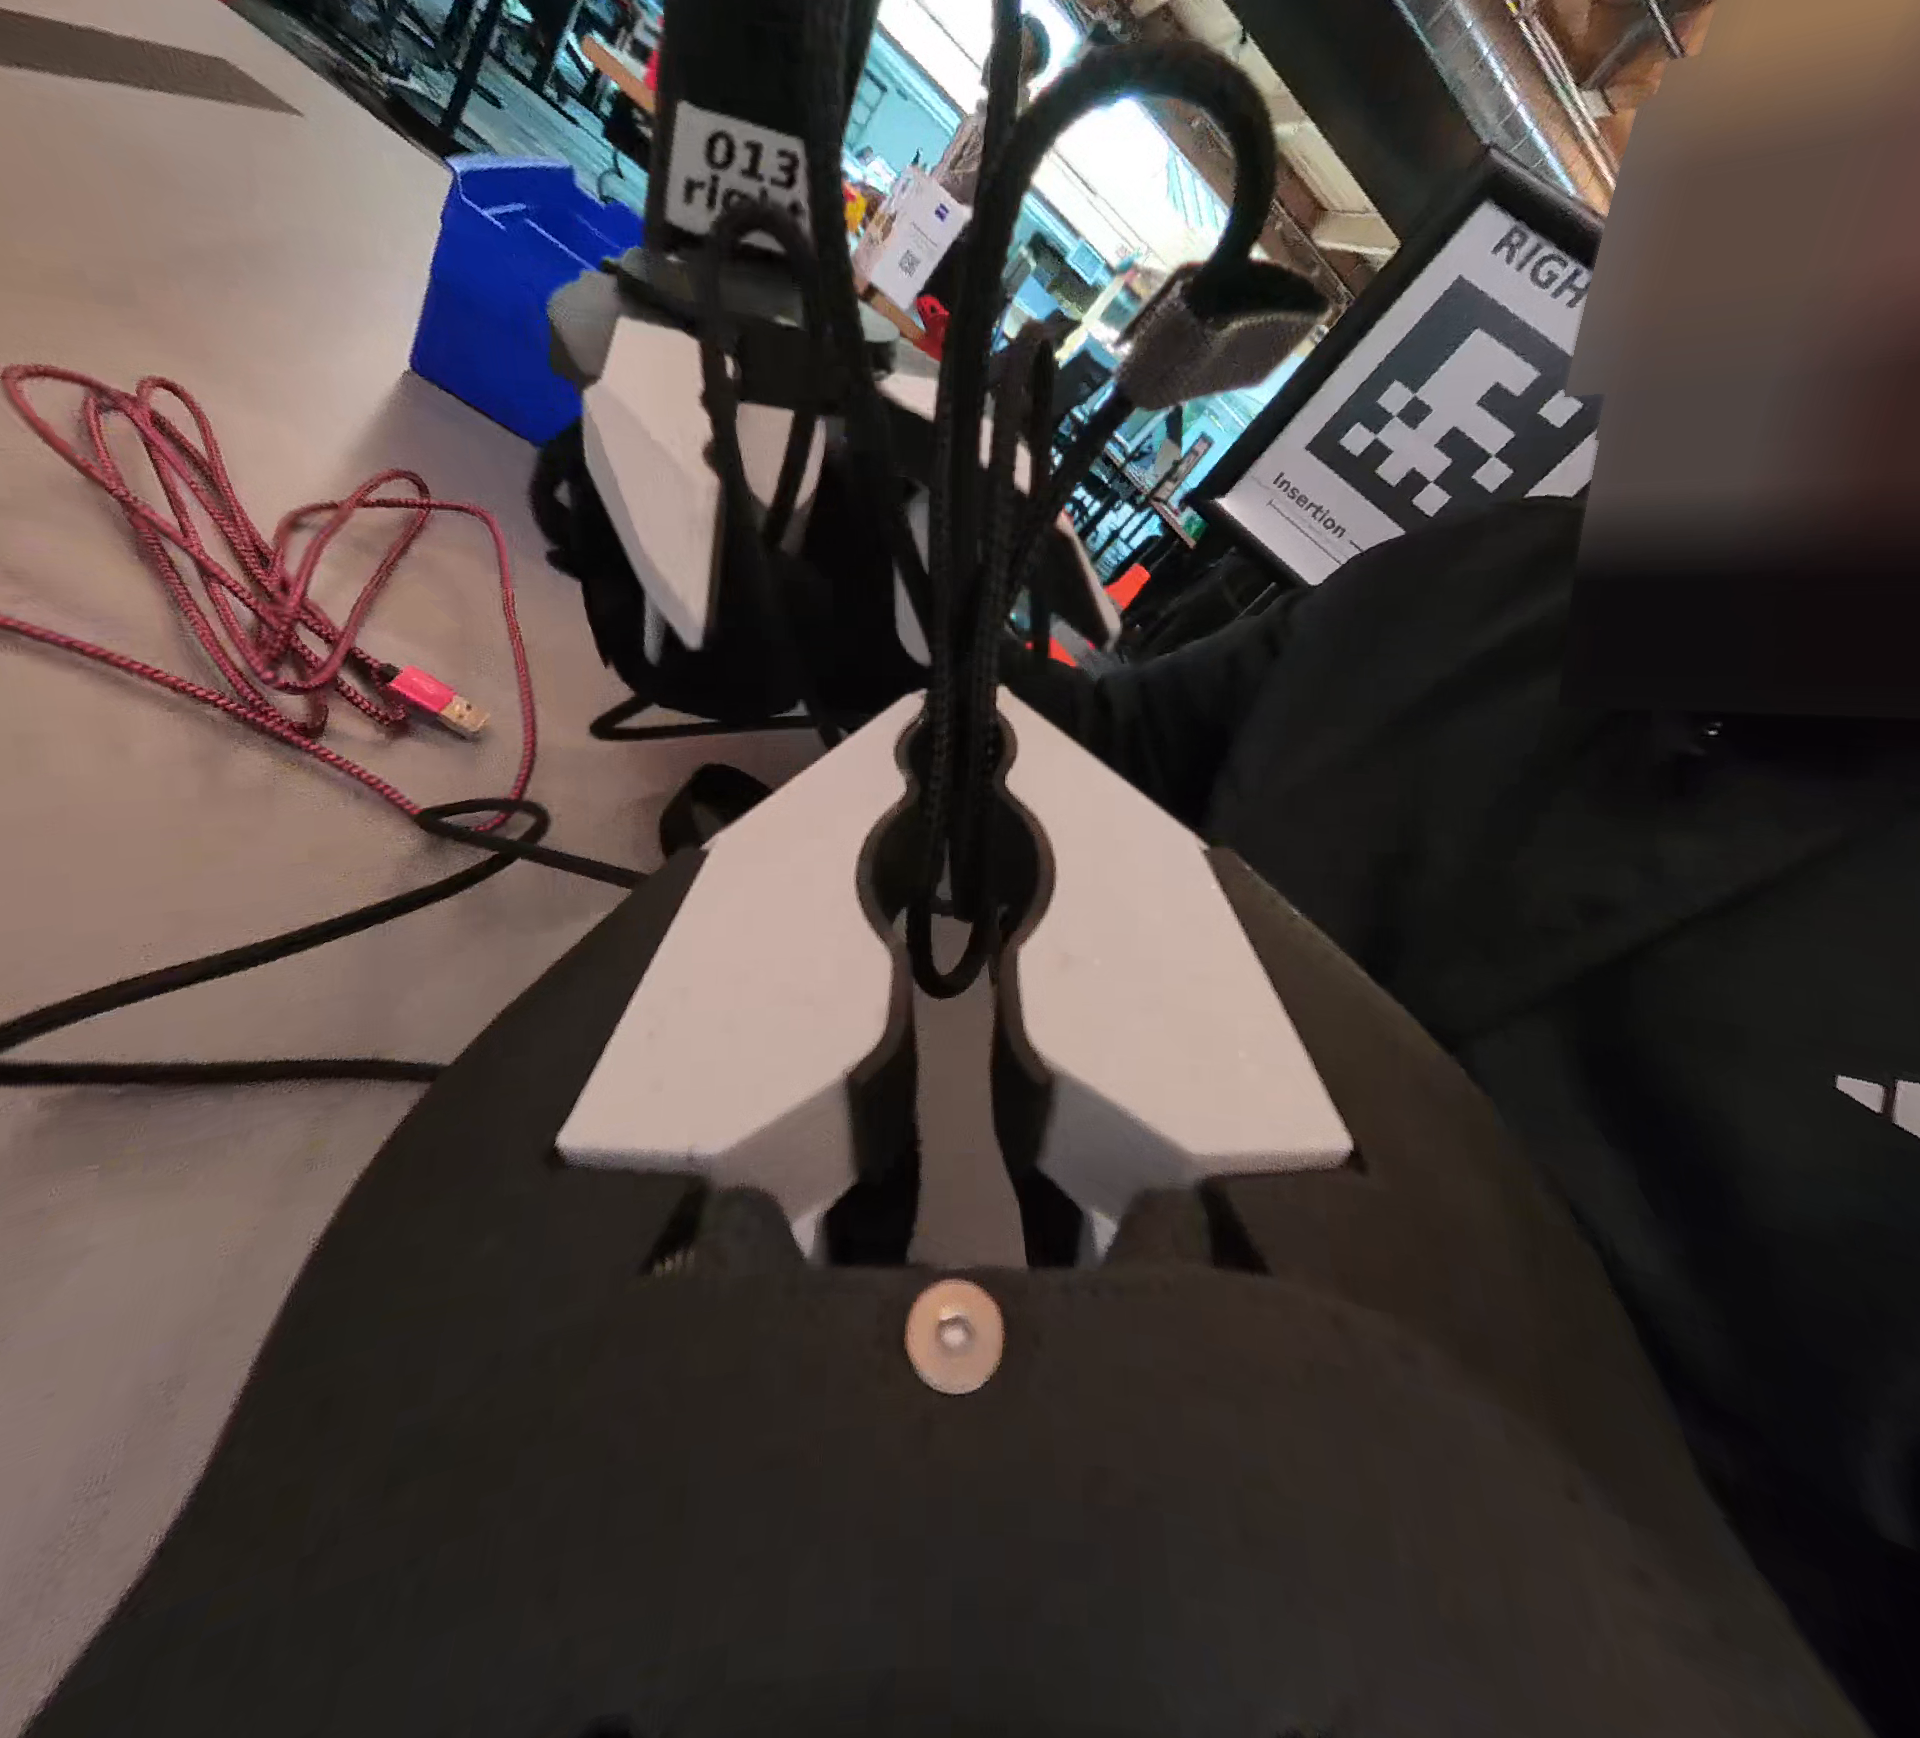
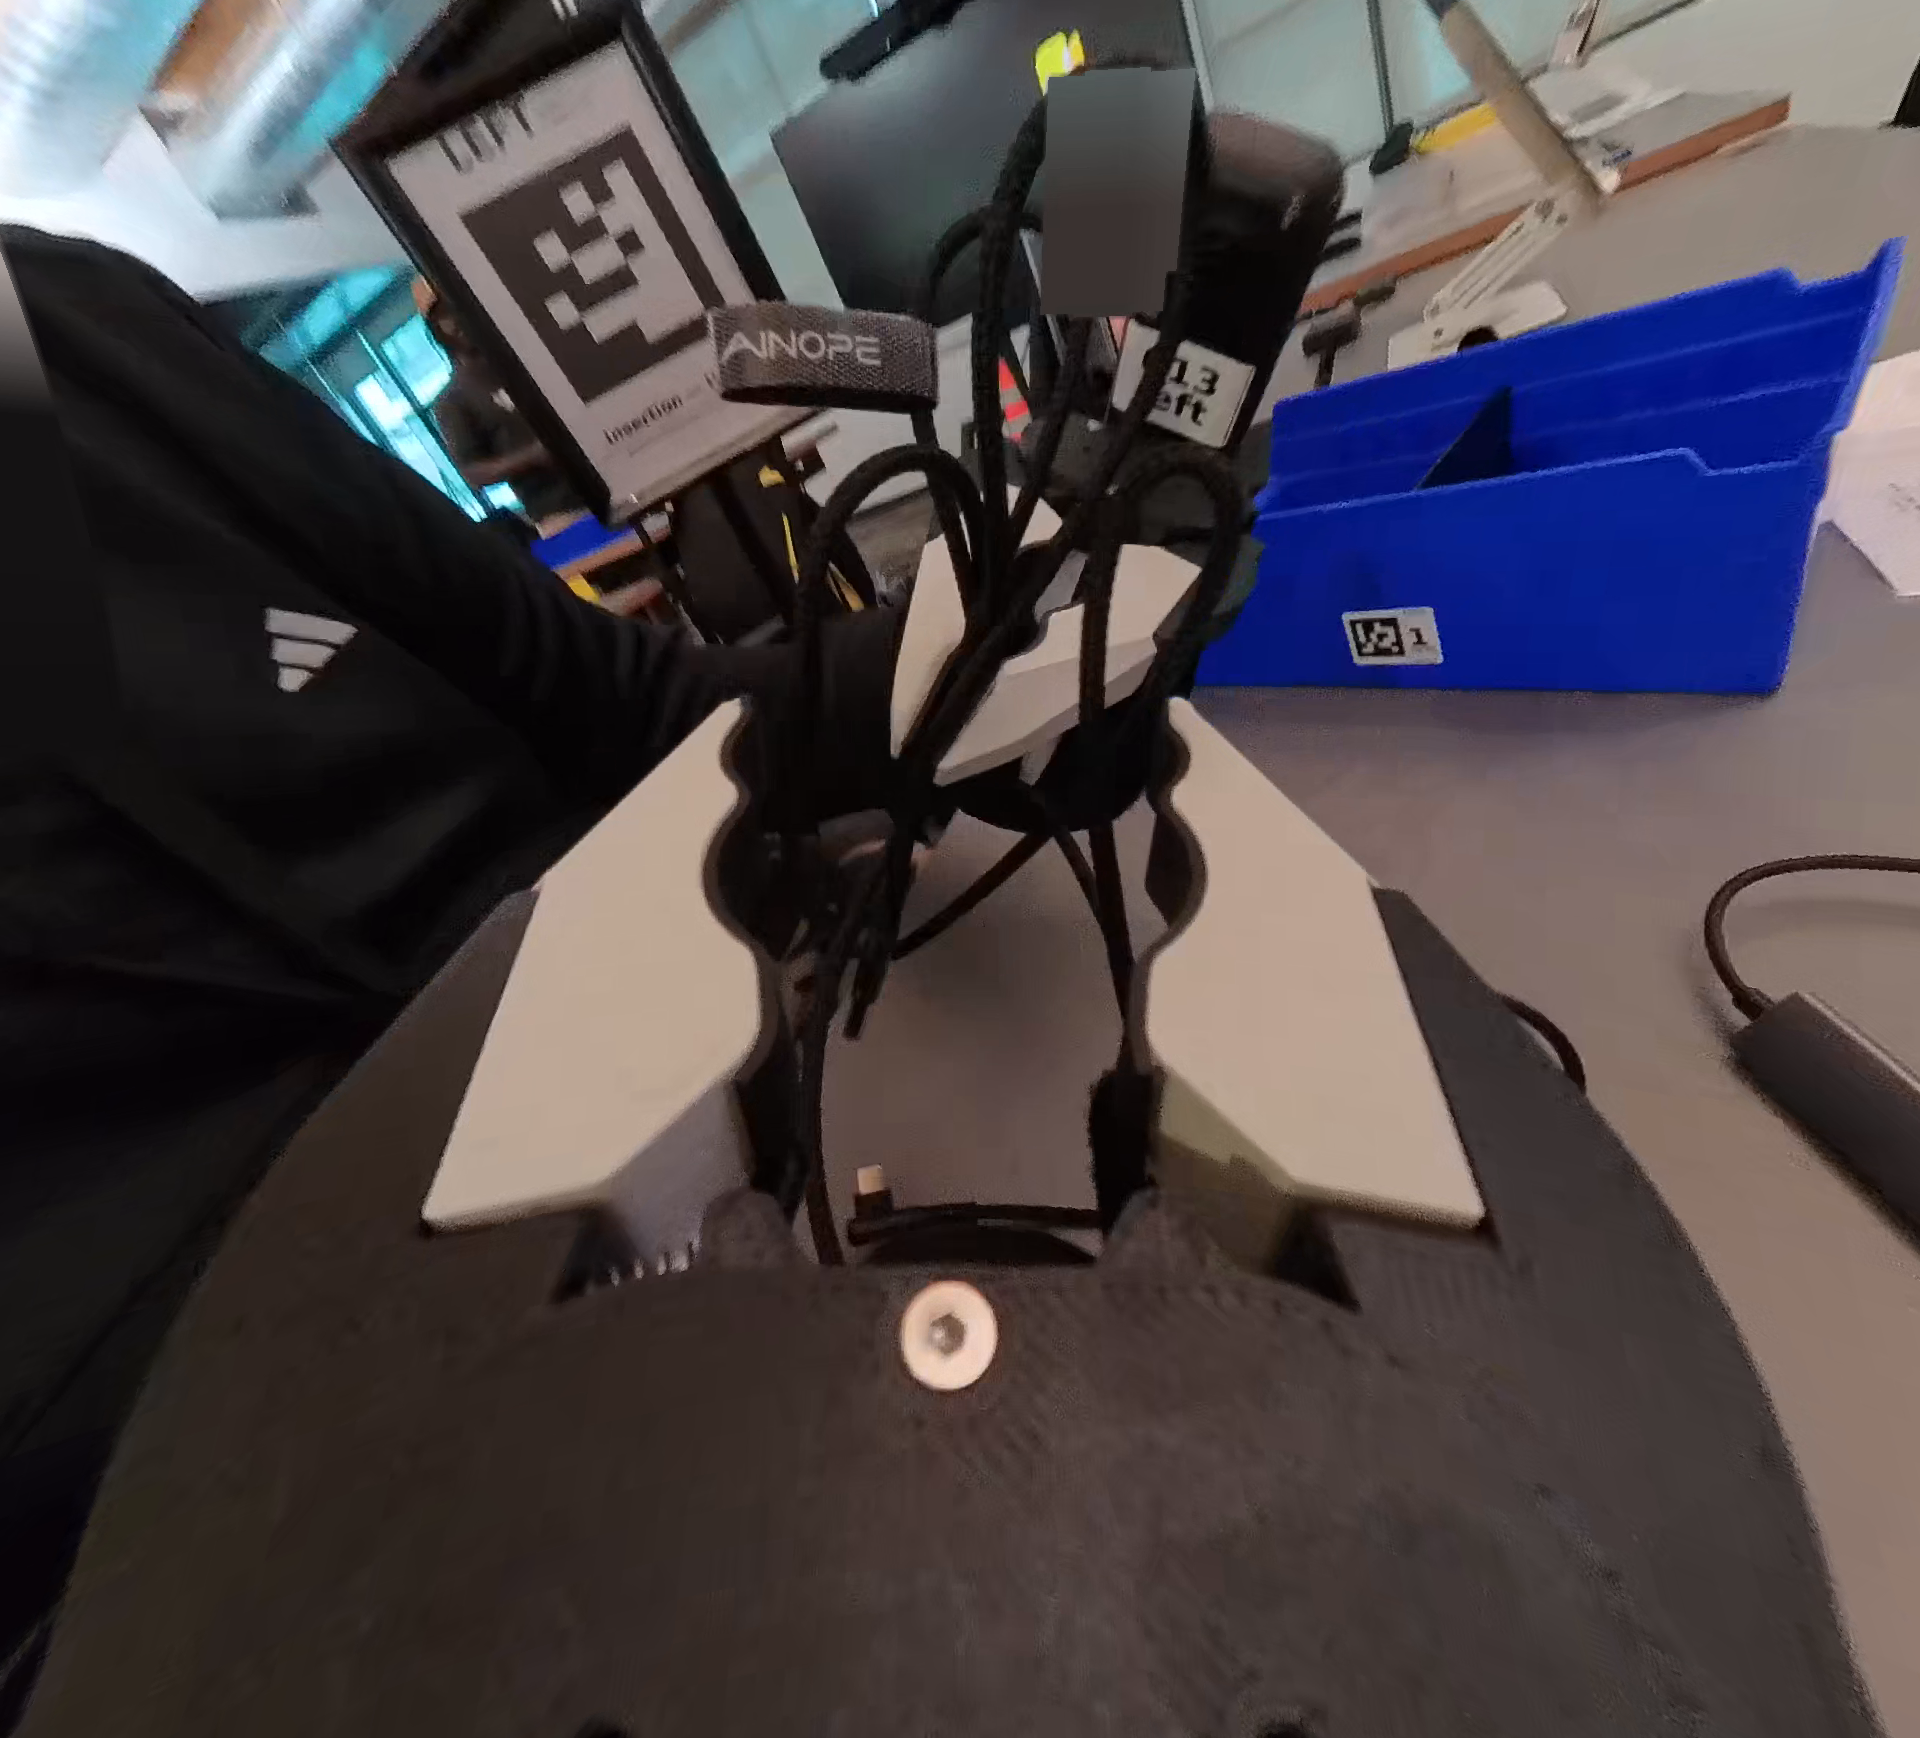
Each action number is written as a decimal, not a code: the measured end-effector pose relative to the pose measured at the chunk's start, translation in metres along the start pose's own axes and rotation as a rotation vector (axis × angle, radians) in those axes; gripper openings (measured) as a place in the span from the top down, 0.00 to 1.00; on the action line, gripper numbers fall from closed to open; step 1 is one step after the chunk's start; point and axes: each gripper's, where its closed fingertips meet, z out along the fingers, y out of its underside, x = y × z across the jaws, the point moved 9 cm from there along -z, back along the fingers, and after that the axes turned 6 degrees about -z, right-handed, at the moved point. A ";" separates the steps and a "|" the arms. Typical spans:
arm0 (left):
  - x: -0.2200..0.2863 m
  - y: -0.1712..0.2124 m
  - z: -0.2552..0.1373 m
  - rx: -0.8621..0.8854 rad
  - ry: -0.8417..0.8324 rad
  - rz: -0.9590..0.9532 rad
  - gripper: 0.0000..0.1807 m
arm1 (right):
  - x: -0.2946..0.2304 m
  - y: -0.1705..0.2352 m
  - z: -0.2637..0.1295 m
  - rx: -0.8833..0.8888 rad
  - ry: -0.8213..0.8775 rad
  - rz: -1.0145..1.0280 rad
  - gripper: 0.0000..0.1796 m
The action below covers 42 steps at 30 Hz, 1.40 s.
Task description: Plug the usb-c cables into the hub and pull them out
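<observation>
My left gripper (image 1: 958,738) is shut on a bundle of black braided usb-c cable (image 1: 961,545), whose loops rise above the fingers with a grey strap (image 1: 1216,332) on one loop. In the right wrist view the left gripper (image 2: 1023,649) holds this bundle (image 2: 935,545) up in front of me. My right gripper (image 2: 961,753) is open, with loose black strands hanging between its fingers and a silver-tipped usb-c plug (image 2: 871,1187) lying near their base. The grey hub (image 2: 1839,1075) lies on the table at the right, apart from both grippers.
A red braided cable (image 1: 260,587) with a red plug lies on the table (image 1: 208,286) at the left. A blue bin (image 2: 1558,545) stands behind. A framed marker sign (image 2: 582,275) stands farther back. A person's black sleeve (image 2: 312,649) reaches in from the left. Left and right tips are no more than a few centimetres apart.
</observation>
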 end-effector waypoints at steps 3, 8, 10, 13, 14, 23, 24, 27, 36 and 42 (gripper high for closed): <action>-0.004 0.004 0.007 -0.049 -0.025 -0.007 0.99 | -0.001 0.002 0.009 -0.007 0.007 -0.005 0.60; -0.009 0.009 0.022 -0.099 -0.025 -0.030 0.98 | 0.000 0.003 0.012 0.047 0.001 0.002 0.80; -0.010 0.011 0.027 -0.113 -0.034 -0.036 0.96 | 0.000 0.002 0.010 0.054 0.014 -0.012 0.86; -0.011 0.011 0.024 -0.106 -0.073 -0.025 0.96 | 0.002 0.002 0.006 0.036 0.056 -0.006 0.90; -0.011 0.011 0.023 -0.106 -0.090 -0.028 0.96 | 0.002 0.002 0.005 0.030 0.079 -0.030 0.92; 0.006 -0.004 -0.012 -0.231 -0.690 0.166 0.99 | 0.006 -0.008 -0.019 -0.151 0.298 -0.099 0.60; 0.010 -0.006 -0.016 -0.247 -0.775 0.191 0.99 | 0.003 -0.014 -0.025 -0.167 0.364 -0.164 0.61; 0.018 -0.010 -0.021 -0.297 -0.953 0.263 0.99 | -0.014 -0.028 -0.026 -0.186 0.393 -0.279 0.79; 0.012 0.000 0.000 -0.500 -1.164 0.407 0.99 | -0.004 -0.021 0.014 -0.228 0.414 -0.196 1.00; 0.024 -0.006 -0.003 -0.341 -1.067 0.513 0.99 | 0.000 -0.028 -0.012 -0.078 0.407 -0.091 1.00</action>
